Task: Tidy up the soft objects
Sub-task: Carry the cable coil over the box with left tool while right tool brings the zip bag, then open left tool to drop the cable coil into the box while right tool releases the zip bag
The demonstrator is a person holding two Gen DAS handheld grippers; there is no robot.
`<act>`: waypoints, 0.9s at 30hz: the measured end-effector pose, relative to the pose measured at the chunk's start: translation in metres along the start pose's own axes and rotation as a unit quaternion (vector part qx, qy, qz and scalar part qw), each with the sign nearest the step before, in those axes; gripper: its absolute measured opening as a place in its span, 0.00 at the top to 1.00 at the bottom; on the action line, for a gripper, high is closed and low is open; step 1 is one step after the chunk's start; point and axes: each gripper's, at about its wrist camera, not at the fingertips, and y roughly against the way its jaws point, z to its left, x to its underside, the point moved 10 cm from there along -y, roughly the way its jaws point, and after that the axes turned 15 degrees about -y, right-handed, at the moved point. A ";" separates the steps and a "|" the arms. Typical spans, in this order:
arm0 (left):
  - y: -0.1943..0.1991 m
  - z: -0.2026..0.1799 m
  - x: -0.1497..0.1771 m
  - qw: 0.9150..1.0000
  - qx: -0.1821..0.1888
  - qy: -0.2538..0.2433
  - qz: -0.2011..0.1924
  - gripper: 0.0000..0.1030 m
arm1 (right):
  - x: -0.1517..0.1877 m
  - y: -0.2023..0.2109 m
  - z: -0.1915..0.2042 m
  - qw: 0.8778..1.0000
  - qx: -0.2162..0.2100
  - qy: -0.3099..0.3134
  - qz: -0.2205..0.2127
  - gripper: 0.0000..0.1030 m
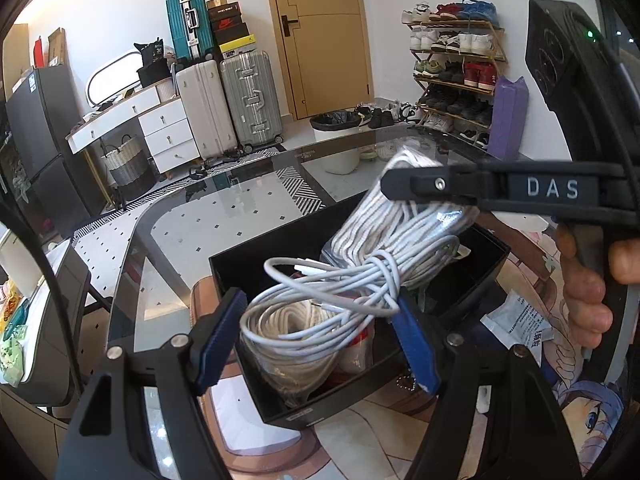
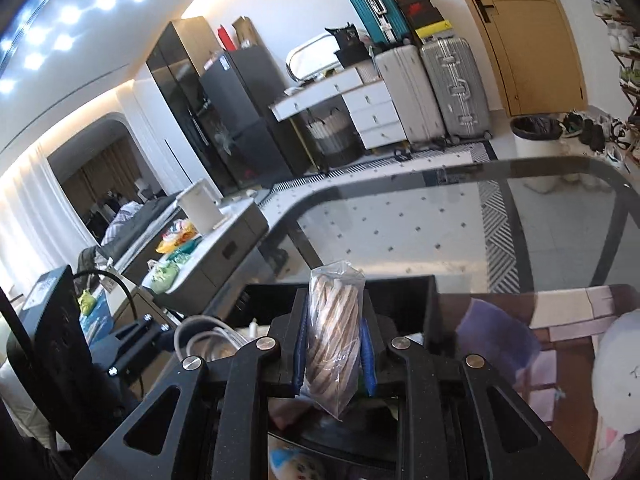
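Bagged cord bundle [image 2: 334, 336] pinched in the right tool [image 2: 332, 354] above the black box [image 1: 486, 248] on the glass desk [image 1: 240, 220].
The left tool [image 1: 320, 332] stands open around a loose white cable coil [image 1: 340, 284] over the box; whether its blue pads press the coil I cannot tell. More bagged cords lie inside.

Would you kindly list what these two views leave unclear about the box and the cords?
- Left wrist: floor of the black box, covered by the grey cable bundle.
- Left wrist: print on the white sachet, too small.
- Right wrist: bagged cord, its lower end blurred.
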 end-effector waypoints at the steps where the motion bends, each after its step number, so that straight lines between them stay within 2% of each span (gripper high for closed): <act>1: 0.000 0.001 0.001 1.000 0.000 0.001 0.000 0.28 | 0.001 0.000 -0.002 1.000 0.006 0.004 0.001 0.79; 7: -0.003 0.004 0.003 1.000 0.003 0.017 0.004 0.24 | 0.013 -0.007 -0.007 1.000 0.018 0.016 0.016 0.79; 13: -0.002 0.005 0.004 1.000 0.002 0.024 0.012 0.24 | 0.019 -0.006 -0.011 0.999 0.029 0.036 0.022 0.76; 16: 0.001 0.005 0.005 0.999 0.011 0.035 0.012 0.23 | 0.016 0.002 -0.010 0.998 0.027 0.046 0.016 0.62; 20: 0.008 0.006 0.006 0.998 0.026 0.062 0.009 0.16 | 0.011 0.014 -0.011 0.998 0.030 0.051 0.005 0.53; 22: 0.010 0.008 0.008 0.997 0.030 0.073 0.009 0.08 | 0.009 0.020 -0.015 0.998 0.038 0.057 0.000 0.51; 24: 0.012 0.009 0.010 0.996 0.030 0.079 0.009 0.04 | 0.011 0.025 -0.017 0.997 0.041 0.060 0.002 0.41; 26: 0.014 0.010 0.011 0.996 0.034 0.084 0.008 0.03 | 0.011 0.031 -0.019 0.997 0.042 0.062 -0.004 0.26; 27: 0.014 0.009 0.011 0.996 0.035 0.086 0.009 0.00 | 0.012 0.035 -0.020 0.997 0.044 0.063 -0.007 0.23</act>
